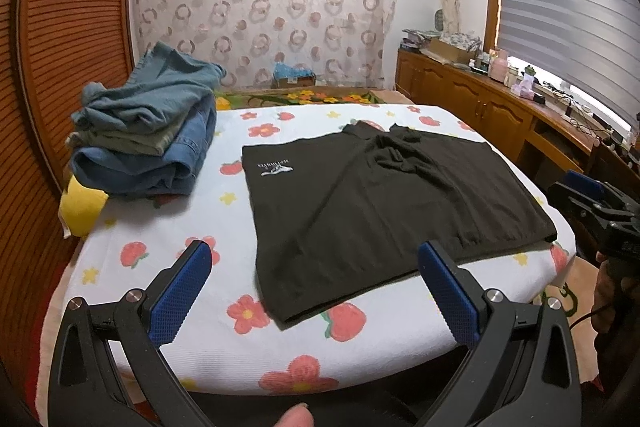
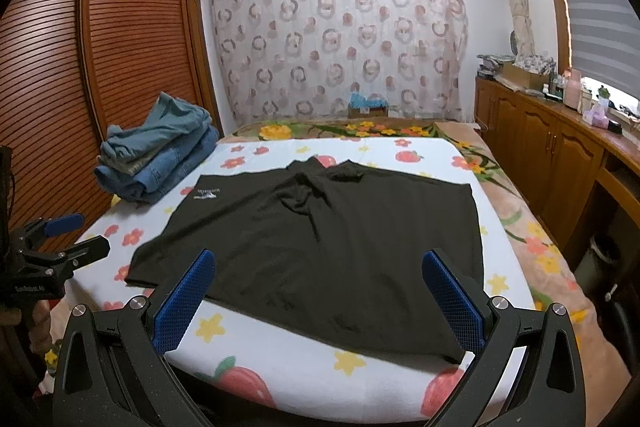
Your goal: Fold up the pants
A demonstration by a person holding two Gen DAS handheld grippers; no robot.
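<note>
1. Your left gripper (image 1: 314, 257) is spread wide, its blue pads (image 1: 182, 297) grasping nothing, and it hangs above the near edge of the bed (image 1: 224, 355).
2. Your right gripper (image 2: 318, 265) is likewise released, its blue pads (image 2: 454, 303) apart with nothing between them; it hovers over the near edge, above the hem of the black pants (image 2: 320, 247).
3. The black pants lie spread flat across the middle of the flowered sheet (image 2: 288, 379). Their near hem runs close to the bed's near edge, and their right side reaches almost to the right edge.
4. A small white logo (image 1: 275, 167) shows on the pants, towards the far left corner of the cloth.
5. The fabric is bunched into wrinkles (image 1: 394, 149) at the far end, towards the far edge.
6. A pile of blue denim clothes (image 1: 148, 131) sits at the far left corner of the bed, well apart from the pants.
7. A yellow item (image 1: 82, 209) rests at the left edge, just beside that pile.
8. Neither gripper touches the pants.
</note>
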